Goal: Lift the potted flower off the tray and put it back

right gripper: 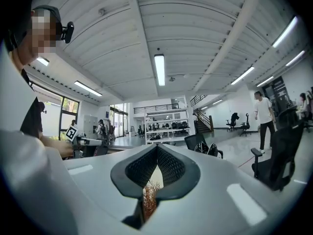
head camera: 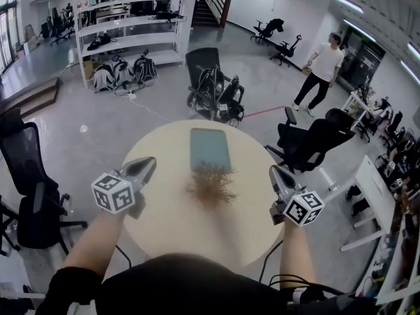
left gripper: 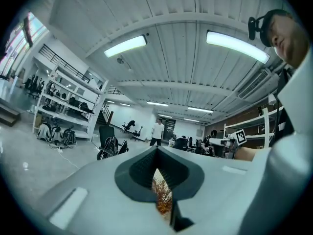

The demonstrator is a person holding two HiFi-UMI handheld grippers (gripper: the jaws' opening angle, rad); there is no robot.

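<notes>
The potted flower, a bushy brown dried plant, stands at the near end of the grey-blue tray on the round beige table. Its twigs hide the pot, so I cannot tell whether it rests on the tray. My left gripper hovers left of the plant, shut and empty. My right gripper hovers to the plant's right, also shut on nothing. In the left gripper view the jaws meet at the tips, and the plant shows through the slit below. The right gripper view shows its closed jaws and the plant the same way.
Black office chairs stand at the table's left and right. A black chair with bags sits just beyond the table. A person stands on the floor at the far right. White shelves line the back.
</notes>
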